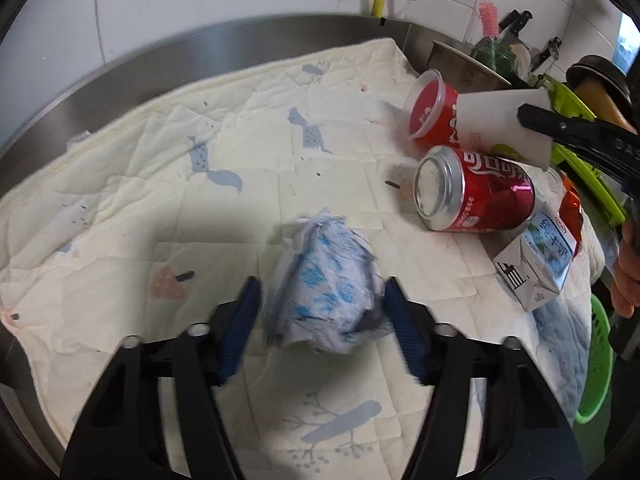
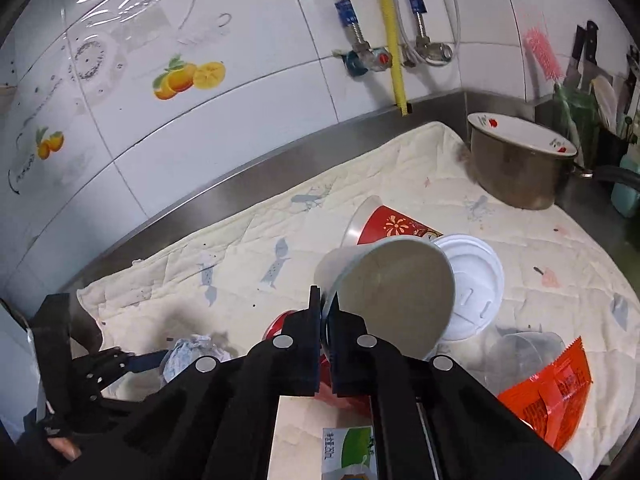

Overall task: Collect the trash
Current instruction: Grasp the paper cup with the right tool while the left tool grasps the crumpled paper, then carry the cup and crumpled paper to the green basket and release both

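Note:
A crumpled white wad with blue print (image 1: pixel 324 280) lies on the quilted cloth (image 1: pixel 160 200). My left gripper (image 1: pixel 320 286) straddles it, open; the right pad touches the wad and a thin gap shows at the left pad. My right gripper (image 2: pixel 326 300) is shut on the wall of a white paper cup (image 2: pixel 392 292), which is tilted with its mouth towards the camera. That cup (image 1: pixel 500 120) also shows at the right of the left wrist view. Near it lie a red plastic cup (image 1: pixel 430 108), a dented red cola can (image 1: pixel 472 192), a milk carton (image 1: pixel 536 264) and an orange wrapper (image 2: pixel 548 392).
A white lid (image 2: pixel 476 288) and a clear plastic cup (image 2: pixel 520 348) lie on the cloth. A steel pot (image 2: pixel 520 164) stands at the back right corner, knives and a brush behind it. A green basket (image 1: pixel 600 360) and a green rack (image 1: pixel 580 152) sit off the right edge.

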Demonstrator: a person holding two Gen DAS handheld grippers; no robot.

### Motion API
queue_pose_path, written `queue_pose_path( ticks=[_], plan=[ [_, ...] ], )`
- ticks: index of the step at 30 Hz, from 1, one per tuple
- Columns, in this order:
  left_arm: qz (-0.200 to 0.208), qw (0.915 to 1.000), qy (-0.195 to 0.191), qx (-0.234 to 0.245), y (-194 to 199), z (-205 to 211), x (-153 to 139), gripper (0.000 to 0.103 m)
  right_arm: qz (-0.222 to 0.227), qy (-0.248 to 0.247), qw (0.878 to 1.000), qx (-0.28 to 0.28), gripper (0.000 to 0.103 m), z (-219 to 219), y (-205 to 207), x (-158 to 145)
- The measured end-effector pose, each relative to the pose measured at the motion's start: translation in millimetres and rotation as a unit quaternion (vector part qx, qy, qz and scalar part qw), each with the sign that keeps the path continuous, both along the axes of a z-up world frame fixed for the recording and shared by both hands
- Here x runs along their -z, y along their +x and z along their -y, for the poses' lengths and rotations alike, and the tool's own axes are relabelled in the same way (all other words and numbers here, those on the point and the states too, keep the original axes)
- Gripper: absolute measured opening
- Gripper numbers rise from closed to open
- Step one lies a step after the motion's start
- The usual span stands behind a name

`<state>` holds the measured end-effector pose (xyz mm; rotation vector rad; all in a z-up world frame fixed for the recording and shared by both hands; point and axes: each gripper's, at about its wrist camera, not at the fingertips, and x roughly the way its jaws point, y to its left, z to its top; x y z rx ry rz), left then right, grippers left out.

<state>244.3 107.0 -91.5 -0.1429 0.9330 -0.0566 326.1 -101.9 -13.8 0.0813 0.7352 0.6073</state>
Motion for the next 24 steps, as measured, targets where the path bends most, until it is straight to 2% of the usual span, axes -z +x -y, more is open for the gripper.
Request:
queue_pose_path(
  ticks=[5, 9, 17, 21, 24],
  plan=[
    [0.003, 0.9999, -0.013, 0.003, 1, 0, 3, 0.043, 0.019, 0.0, 1.0, 0.001, 0.003, 7, -25, -13],
    [0.003, 0.9997, -0.023, 0.002, -3, 0, 1, 0.038, 0.041, 0.0, 0.999, 0.001, 0.003, 22, -58, -29],
    [0.039, 0.9985, -0.036, 0.01, -43, 8, -27, 0.036, 0.08, -0.012, 0.996, 0.036, 0.003, 80, -148, -44],
    [0.065, 0.9967, -0.037, 0.033, -69, 26, -47, 0.036, 0.07, -0.008, 0.995, 0.066, 0.003, 117, -189, -36],
    [0.076, 0.9948, -0.037, 0.056, -85, 47, -59, 0.036, 0.068, -0.025, 0.992, 0.1, 0.003, 148, -219, -26]
  ],
)
